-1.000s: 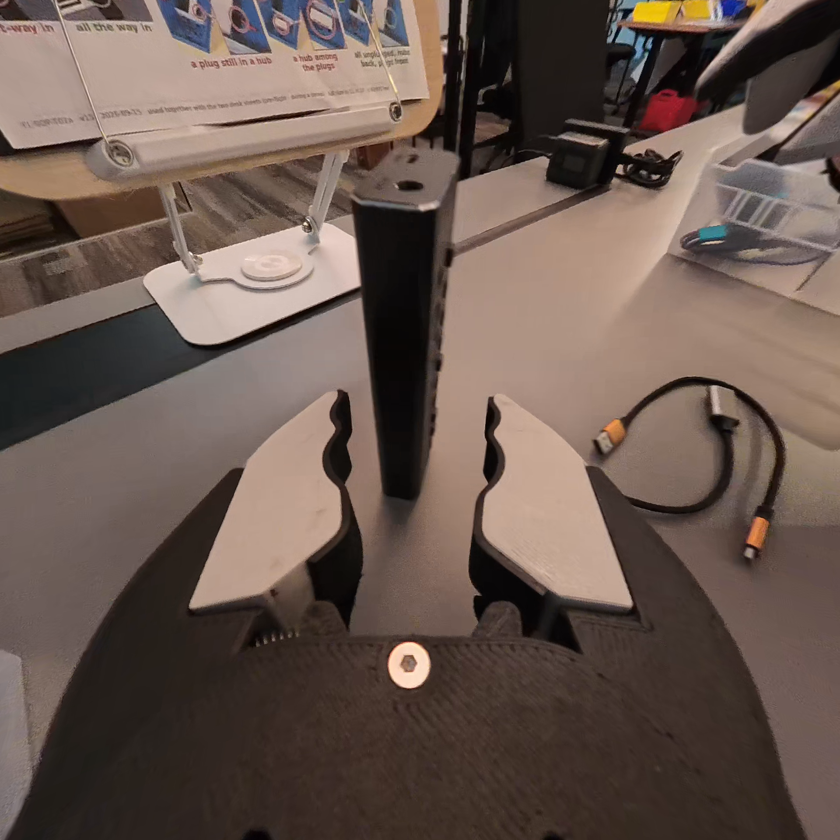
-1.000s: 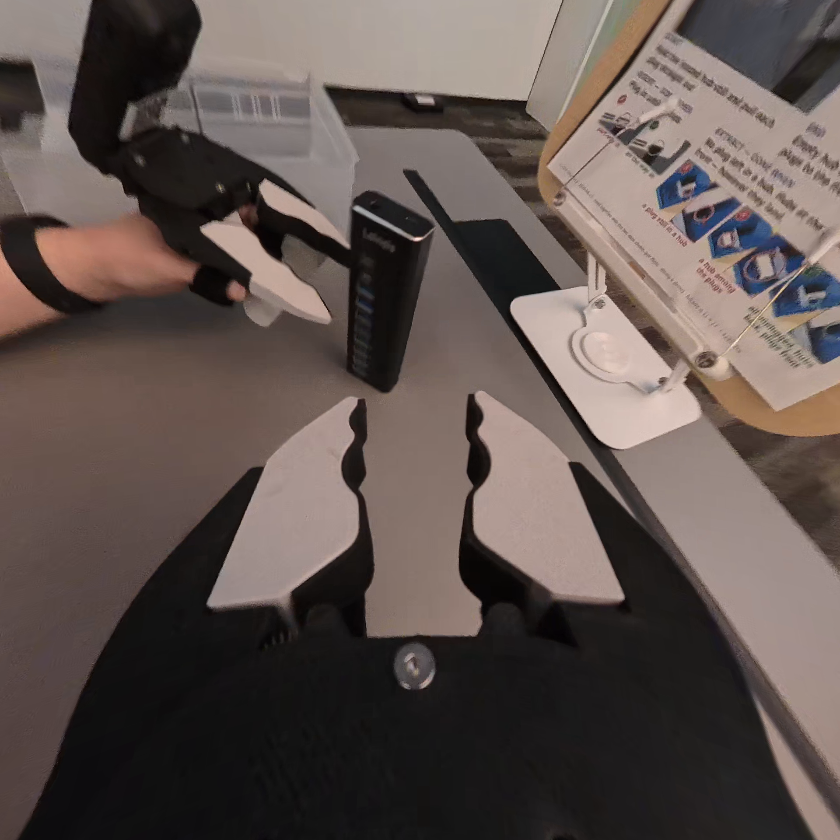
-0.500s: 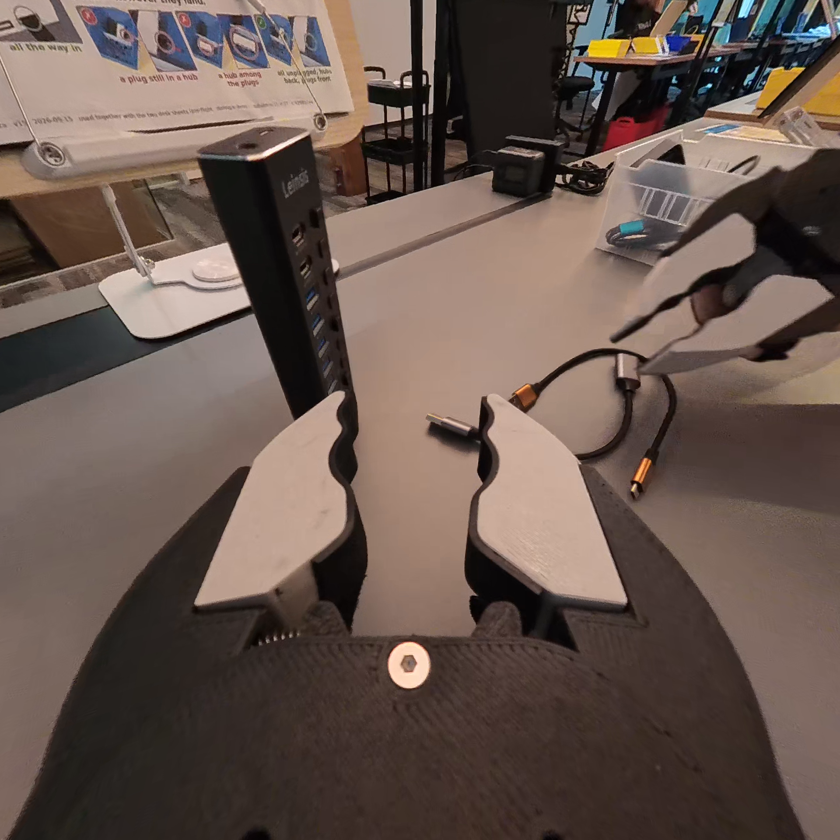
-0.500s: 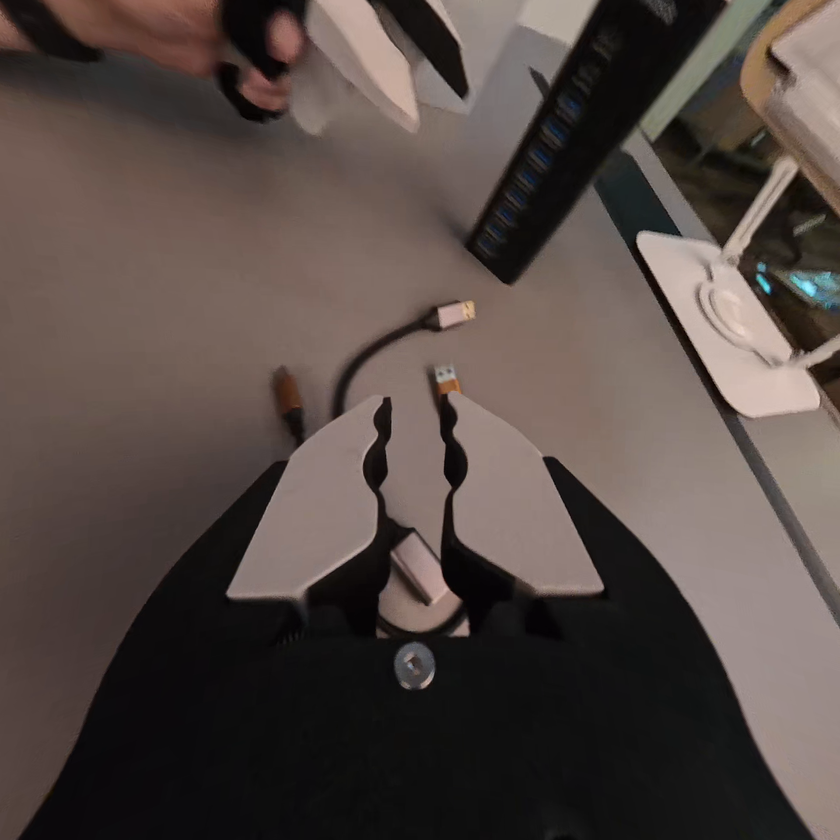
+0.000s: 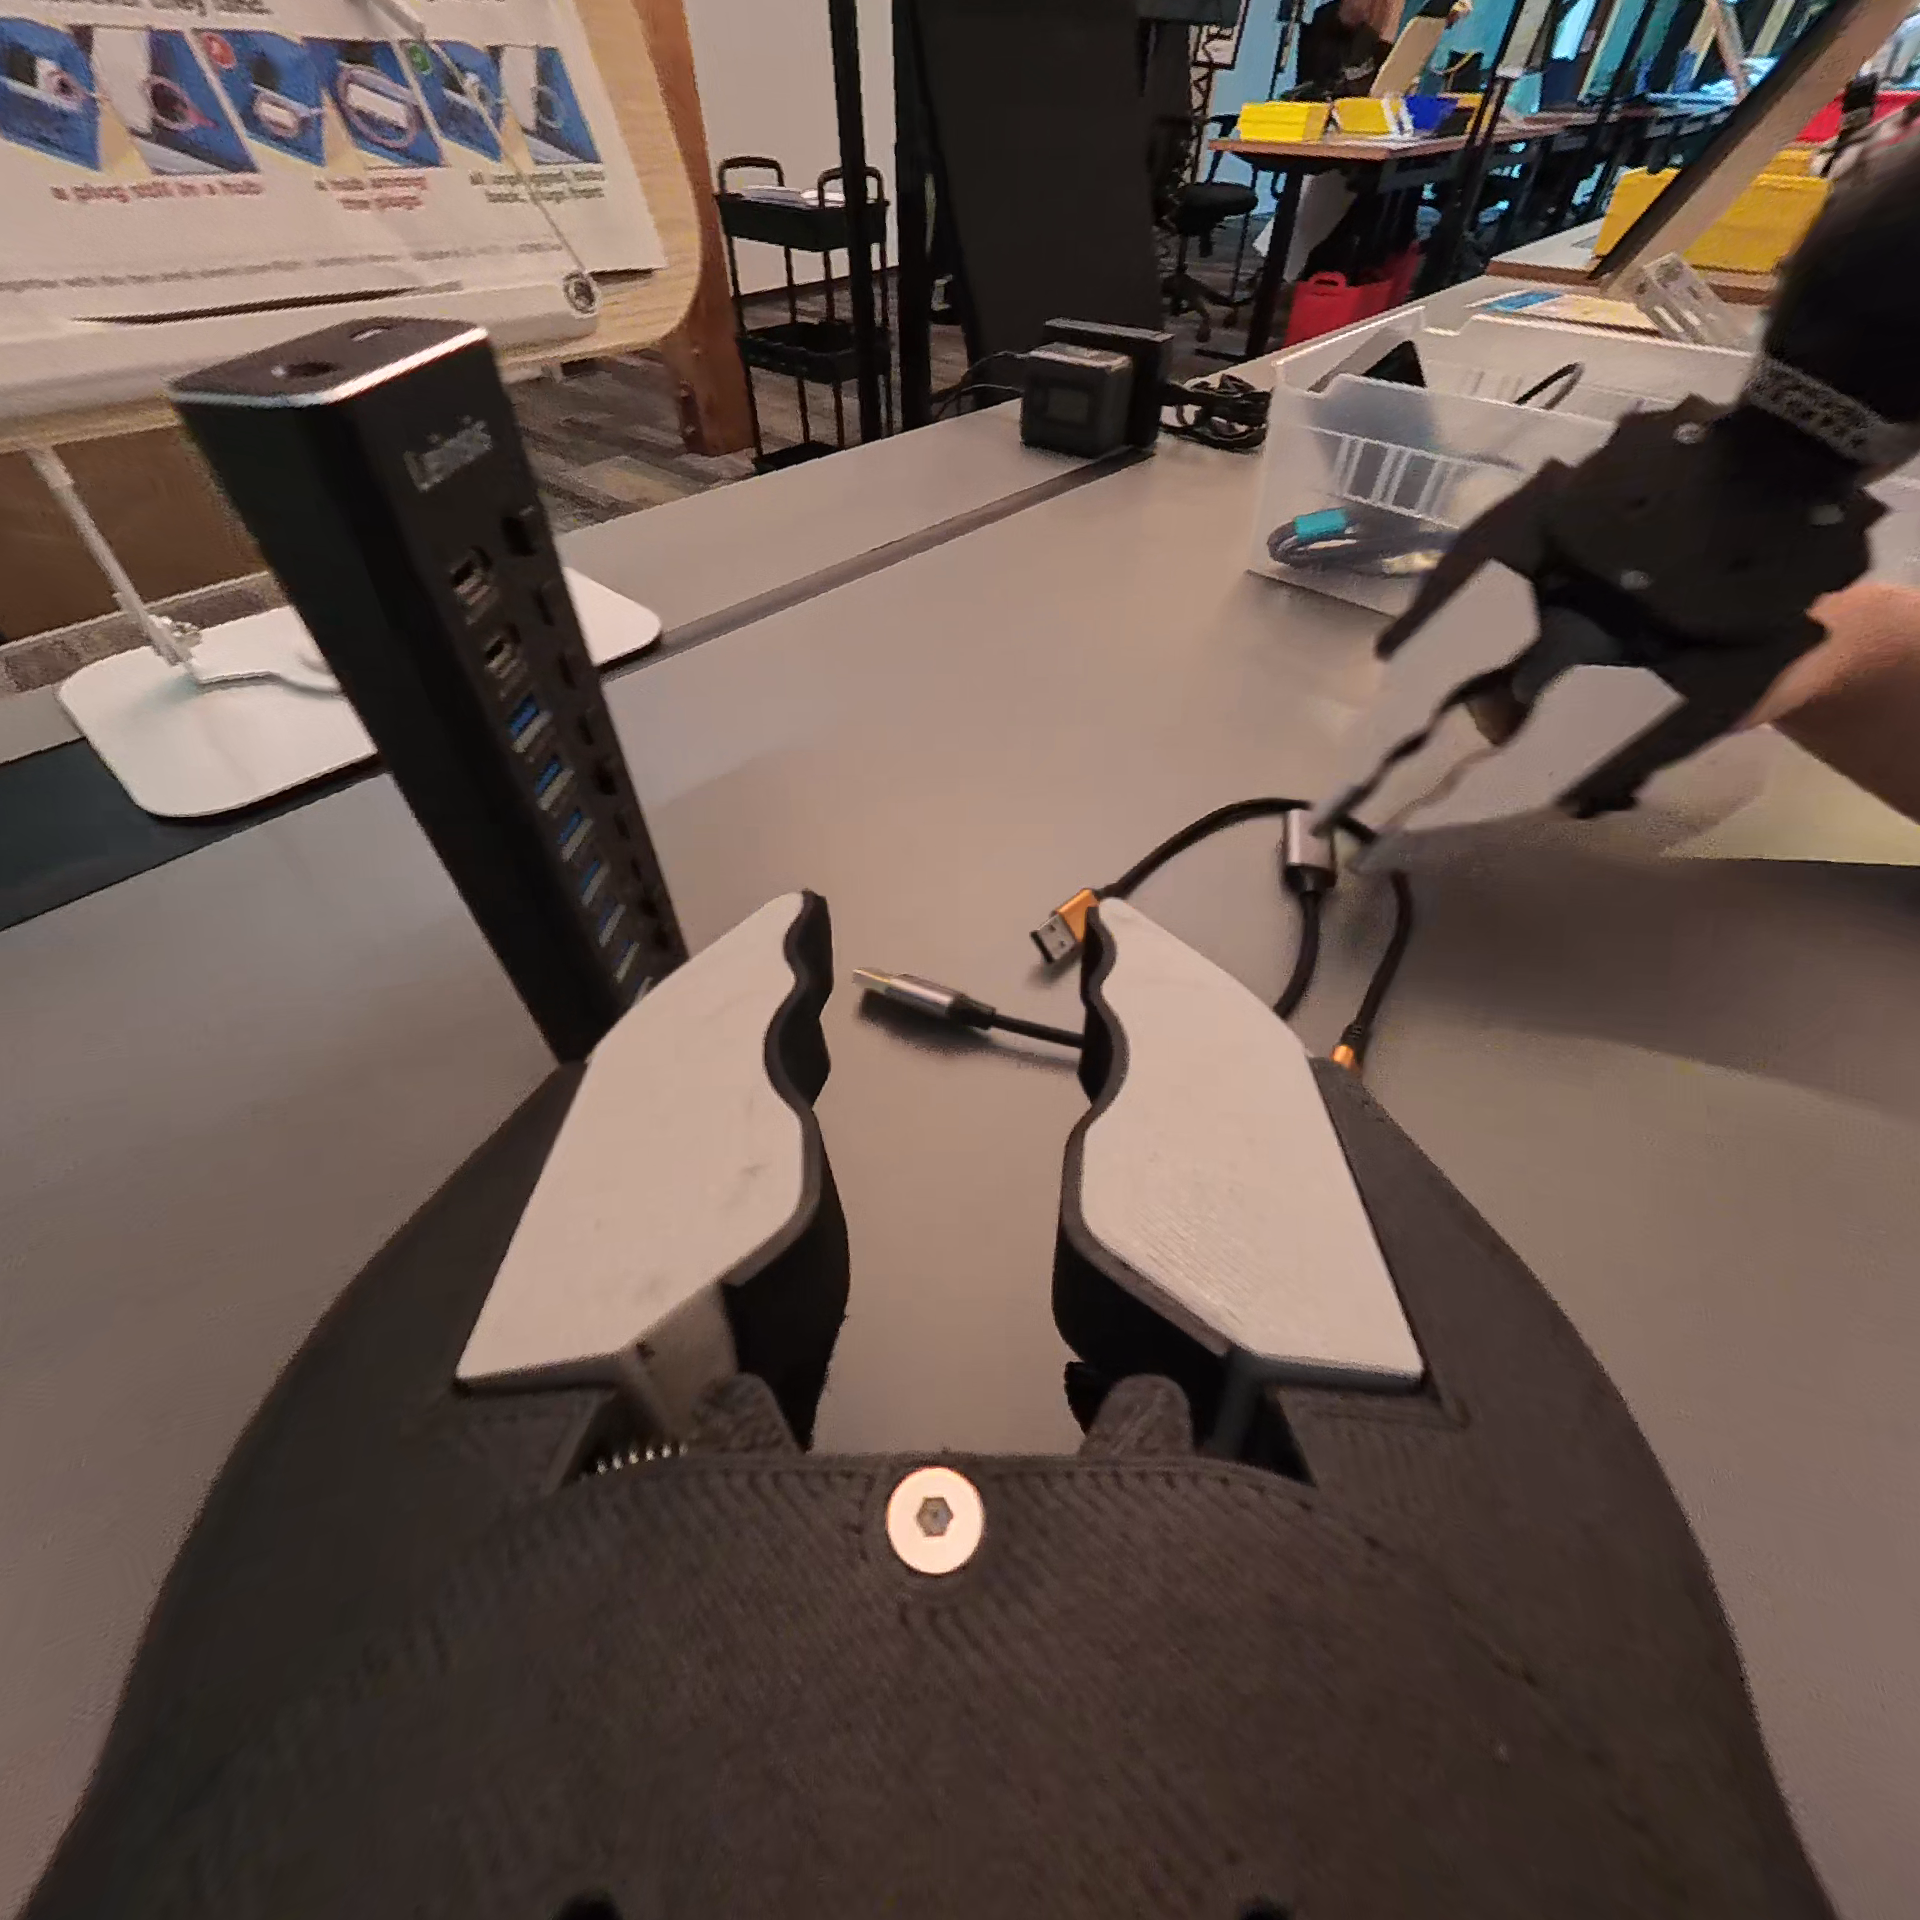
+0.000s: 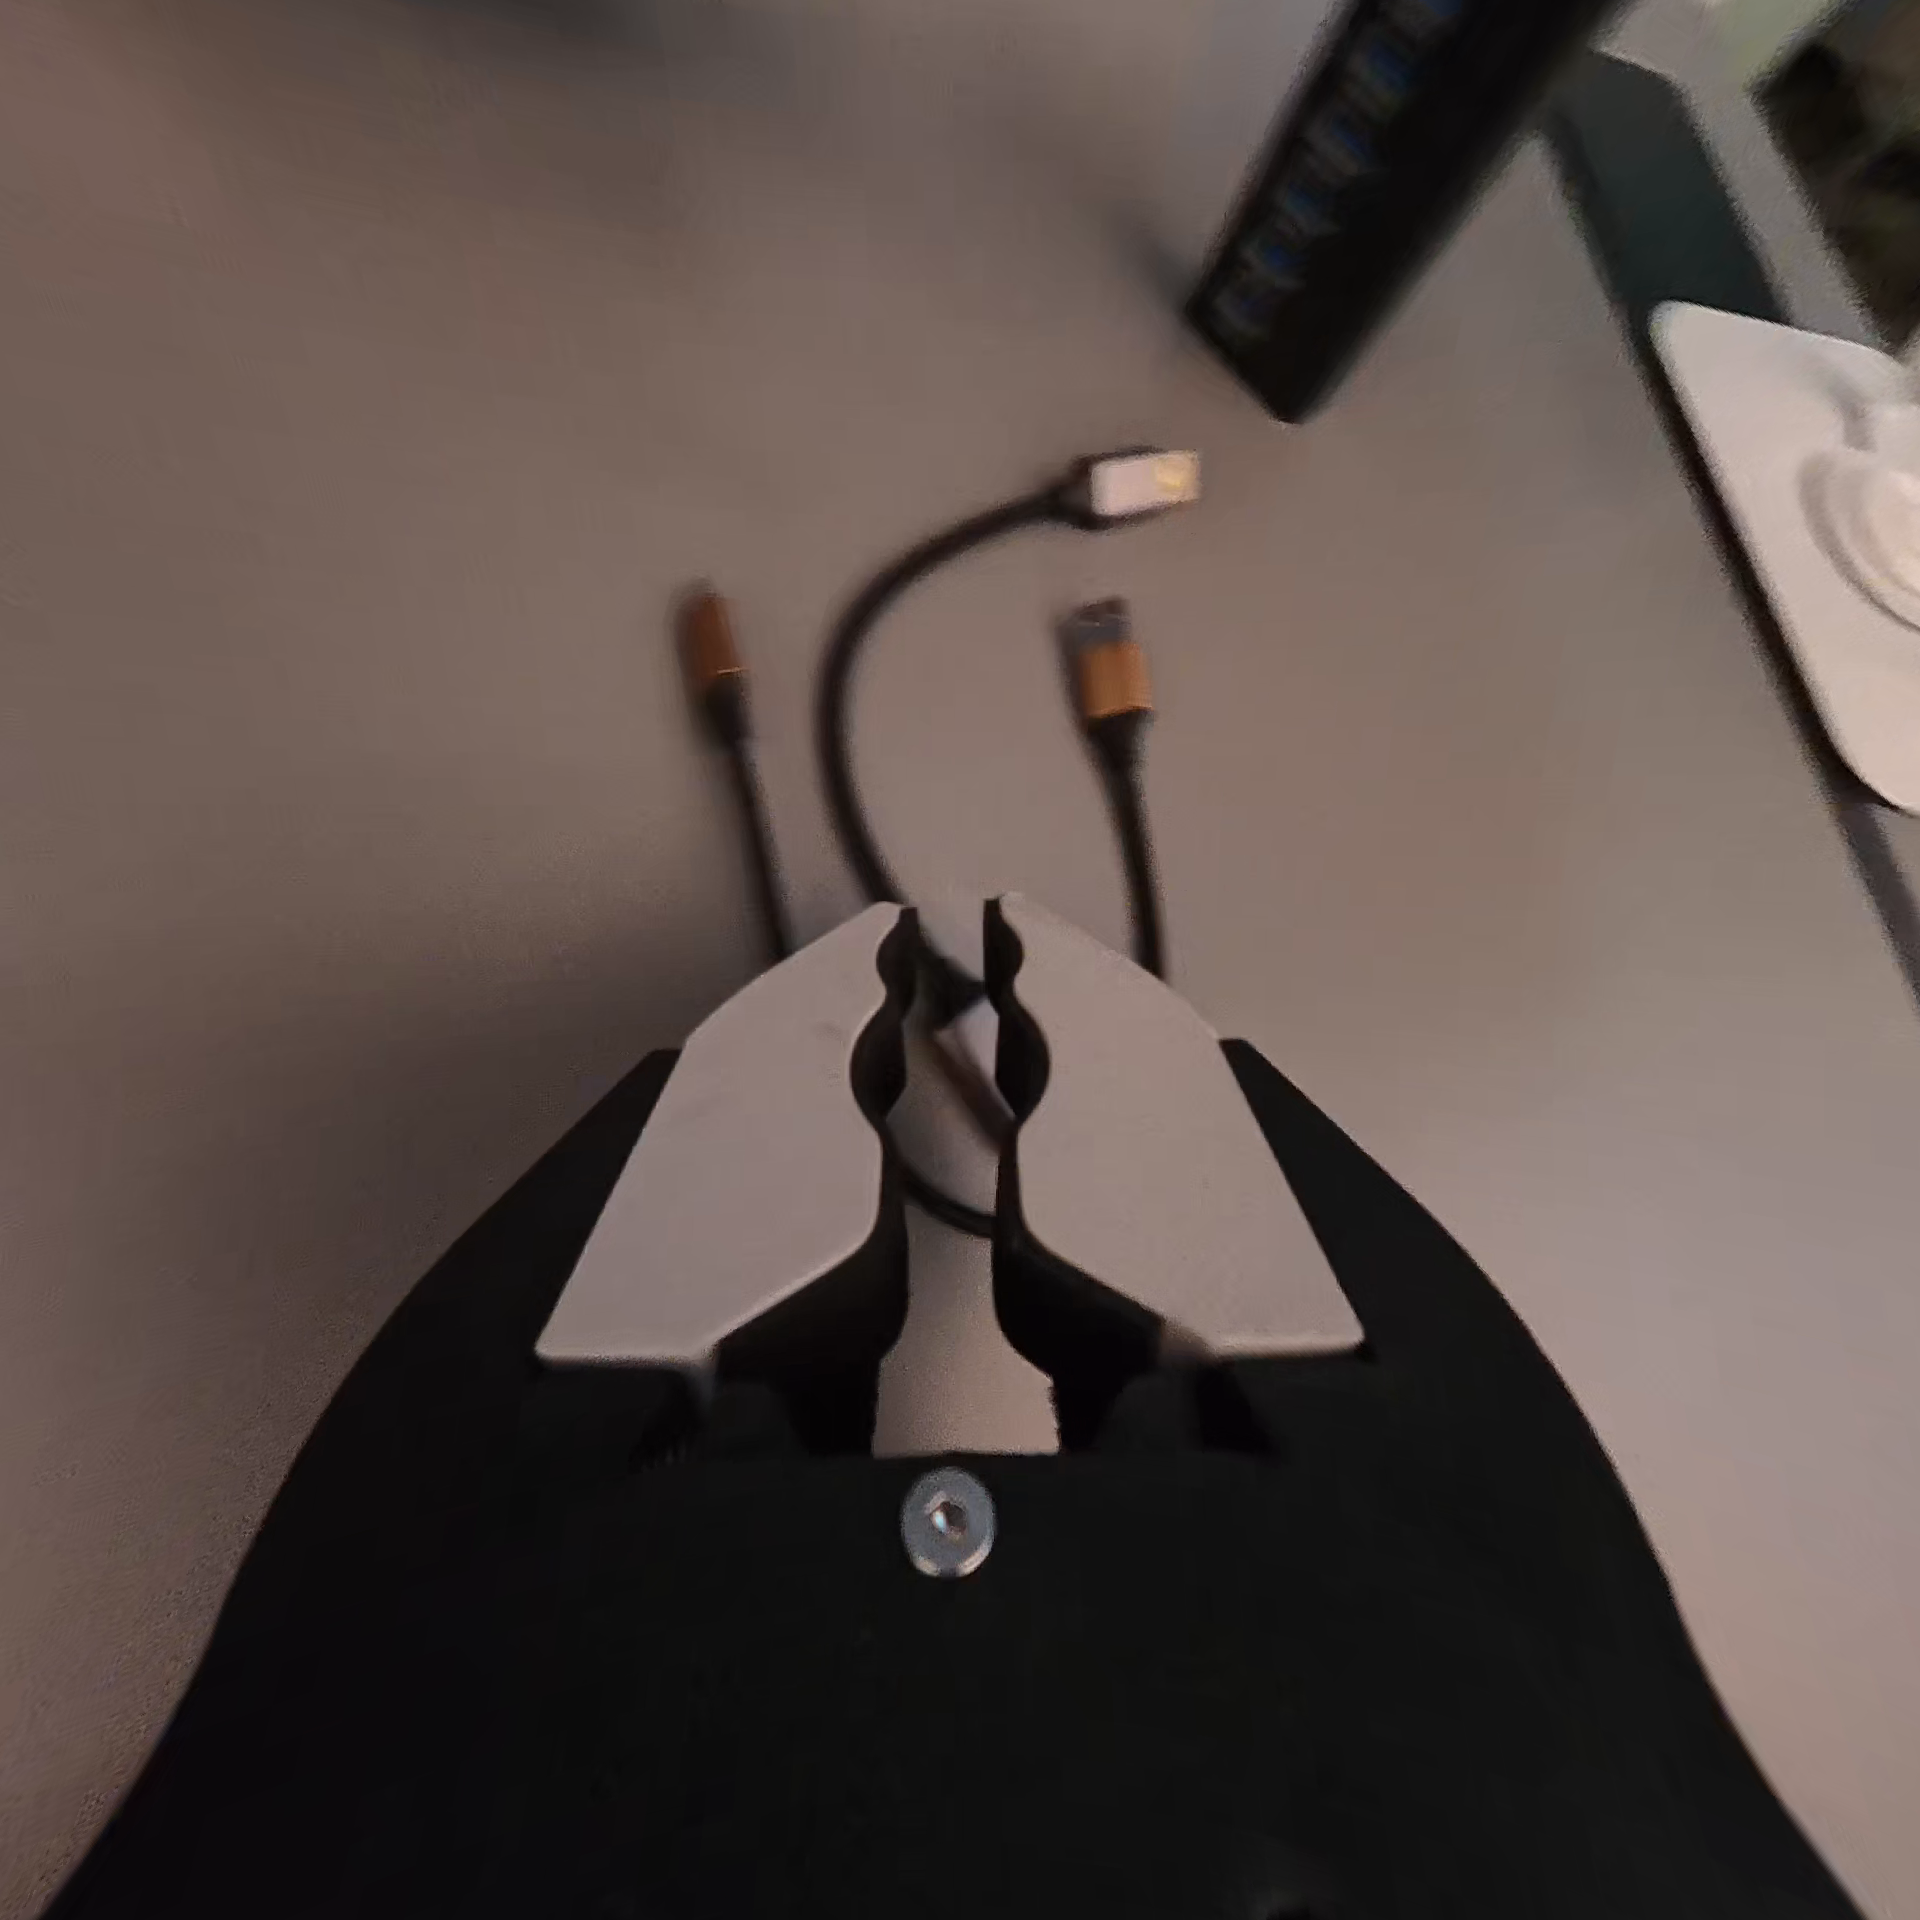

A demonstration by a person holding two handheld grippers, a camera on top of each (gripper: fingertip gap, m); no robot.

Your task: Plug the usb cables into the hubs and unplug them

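Note:
A tall black USB hub [image 5: 436,644] stands upright on the grey table, left of my left gripper [image 5: 951,914], which is open and empty just above the table. A short black cable lies ahead of it, its silver USB plug [image 5: 904,992] between the fingers' line and the hub. A second cable has an orange USB plug [image 5: 1065,925]. My right gripper [image 6: 951,914] points down and its jaws are closed narrowly on the short cable's silver connector [image 6: 966,1029]. The silver plug [image 6: 1138,483], both orange plugs [image 6: 1112,675] and the hub [image 6: 1371,177] show beyond it.
A white document stand base [image 5: 208,717] sits behind the hub, with an instruction sheet above. A clear plastic bin [image 5: 1455,457] holding cables stands at the far right. A small black box [image 5: 1086,400] sits at the table's far edge. A dark strip runs along the table's left side. My hands' fingertips stand some 15 cm from each other.
My right gripper has dropped to the cables and narrowed its jaws around the silver connector. My left gripper has drawn back from the hub and swung right, still open.

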